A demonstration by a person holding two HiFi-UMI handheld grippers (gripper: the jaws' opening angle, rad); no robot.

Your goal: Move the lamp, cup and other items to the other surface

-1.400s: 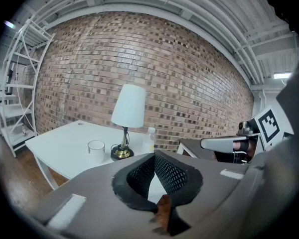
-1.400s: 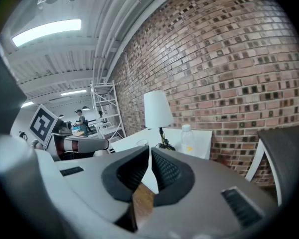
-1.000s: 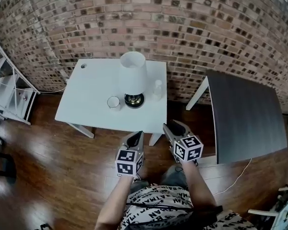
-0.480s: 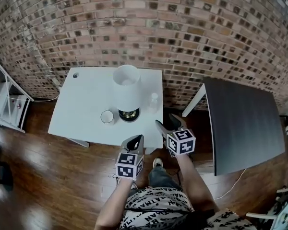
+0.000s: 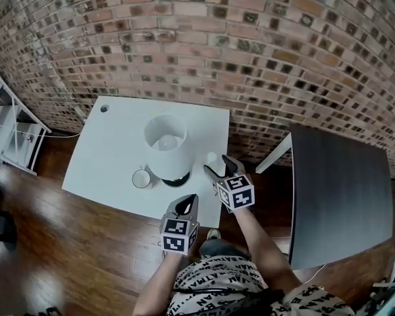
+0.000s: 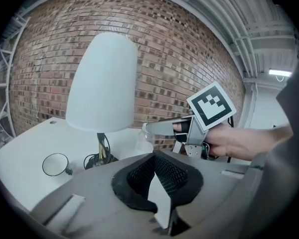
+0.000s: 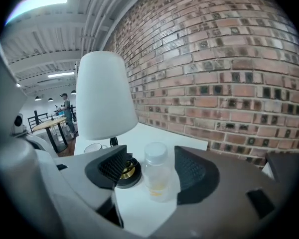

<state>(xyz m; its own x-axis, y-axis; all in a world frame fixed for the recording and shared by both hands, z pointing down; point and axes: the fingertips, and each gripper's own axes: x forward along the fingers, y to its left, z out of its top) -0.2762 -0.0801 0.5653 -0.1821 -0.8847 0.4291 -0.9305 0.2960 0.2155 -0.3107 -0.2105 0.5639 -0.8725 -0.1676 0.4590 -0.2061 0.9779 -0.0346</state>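
**Lamp, cup and bottle are all on the white desk**

Lamp [image 5: 166, 151], cup [image 5: 141, 178] and a small clear bottle [image 5: 212, 158] stand close together on the white desk [image 5: 105, 150]. None of them is on the dark desk [image 5: 342, 196] to the right, so I think the job has hardly begun.

The right hand-held gripper [image 7: 154, 169] is spread wide, and the bottle stands between its jaws. The pads do not touch it. The left hand-held gripper [image 6: 157, 171] is pressed together and holds nothing.

What could go wrong? The bottle looks light and nearly empty. If one jaw bumps it first, it could tip over or slide into the lamp's foot, which is just beside it. A weak pinch could let it slip on the way across.

I can read no words on the bottle, cup or lamp. The cubes on the grippers show only black and white squares.
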